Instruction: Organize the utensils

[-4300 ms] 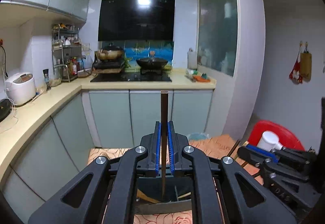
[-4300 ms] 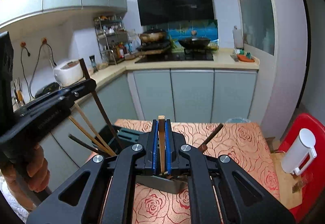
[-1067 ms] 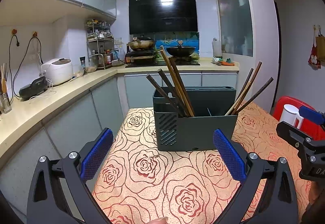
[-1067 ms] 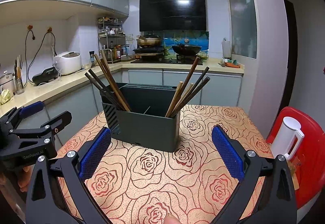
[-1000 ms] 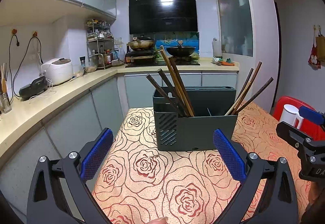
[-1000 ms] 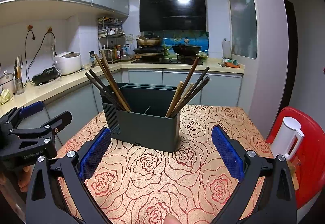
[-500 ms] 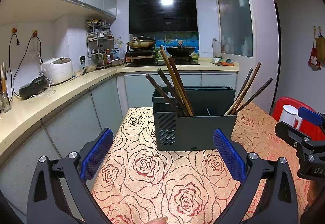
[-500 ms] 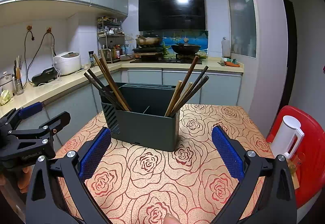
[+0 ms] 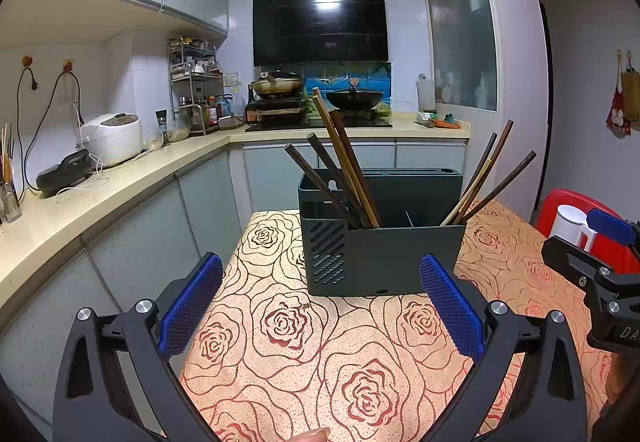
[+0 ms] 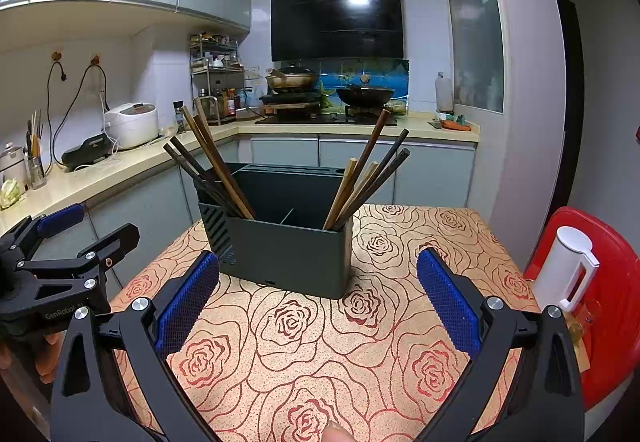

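A dark grey utensil holder point(image 9: 380, 254) point(image 10: 288, 250) stands on the rose-patterned table point(image 9: 280, 322) point(image 10: 360, 362). Several wooden chopsticks lean out of its left compartment point(image 9: 344, 169) point(image 10: 212, 165). Several more point(image 9: 484, 177) point(image 10: 368, 177) lean out of its right end. My left gripper point(image 9: 320, 302) is open and empty, pulled back in front of the holder. My right gripper point(image 10: 318, 298) is also open and empty, a little short of the holder. Each gripper shows at the edge of the other's view, the right one point(image 9: 600, 266) and the left one point(image 10: 60, 262).
A white jug point(image 10: 568, 274) sits on a red stool point(image 10: 612, 306) right of the table. Kitchen counter point(image 9: 100, 189) with a rice cooker point(image 9: 112, 137) runs along the left; a stove with pans point(image 9: 316, 97) is at the back. A fingertip point(image 10: 336, 432) shows at the bottom edge.
About four seconds ago each gripper was shut on a chopstick over the holder; both are now open, empty and drawn back. Over the last second hardly anything has moved.
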The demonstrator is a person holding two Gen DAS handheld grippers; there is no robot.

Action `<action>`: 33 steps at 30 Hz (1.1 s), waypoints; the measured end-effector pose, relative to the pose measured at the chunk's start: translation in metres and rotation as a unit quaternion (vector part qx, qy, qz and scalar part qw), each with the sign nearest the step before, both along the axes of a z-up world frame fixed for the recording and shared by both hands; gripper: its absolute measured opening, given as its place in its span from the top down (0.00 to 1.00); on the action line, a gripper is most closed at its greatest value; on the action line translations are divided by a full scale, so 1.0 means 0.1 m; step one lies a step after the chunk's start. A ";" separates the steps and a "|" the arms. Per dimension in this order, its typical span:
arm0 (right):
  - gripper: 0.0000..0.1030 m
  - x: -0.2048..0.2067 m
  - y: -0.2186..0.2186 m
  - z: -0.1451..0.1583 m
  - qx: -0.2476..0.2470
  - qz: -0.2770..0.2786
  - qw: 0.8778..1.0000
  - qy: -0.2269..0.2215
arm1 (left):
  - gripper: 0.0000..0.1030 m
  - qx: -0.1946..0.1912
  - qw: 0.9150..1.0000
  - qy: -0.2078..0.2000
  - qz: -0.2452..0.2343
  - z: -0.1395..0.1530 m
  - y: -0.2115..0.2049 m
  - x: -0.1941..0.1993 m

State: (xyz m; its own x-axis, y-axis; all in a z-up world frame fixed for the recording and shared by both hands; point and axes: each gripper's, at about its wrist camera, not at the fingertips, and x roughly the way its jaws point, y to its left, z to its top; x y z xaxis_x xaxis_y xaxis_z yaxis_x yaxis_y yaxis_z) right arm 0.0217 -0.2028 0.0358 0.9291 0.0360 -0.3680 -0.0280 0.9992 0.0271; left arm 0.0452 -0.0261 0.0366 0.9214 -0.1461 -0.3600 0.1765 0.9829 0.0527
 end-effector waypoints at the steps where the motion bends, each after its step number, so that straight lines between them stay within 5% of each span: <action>1: 0.07 0.00 0.00 0.00 0.000 0.000 1.000 0.000 | 0.07 0.000 1.000 0.000 0.000 0.00 0.00 0.00; 33: 0.07 0.03 0.02 -0.08 0.000 -0.005 1.000 0.010 | 0.07 -0.006 1.000 -0.008 0.005 -0.02 0.03 -0.01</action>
State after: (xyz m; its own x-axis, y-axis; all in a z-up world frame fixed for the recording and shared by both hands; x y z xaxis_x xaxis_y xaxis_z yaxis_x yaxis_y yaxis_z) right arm 0.0243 -0.2009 0.0277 0.9221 0.0278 -0.3860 -0.0182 0.9994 0.0283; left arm 0.0443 -0.0230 0.0351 0.9282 -0.1417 -0.3441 0.1662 0.9852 0.0426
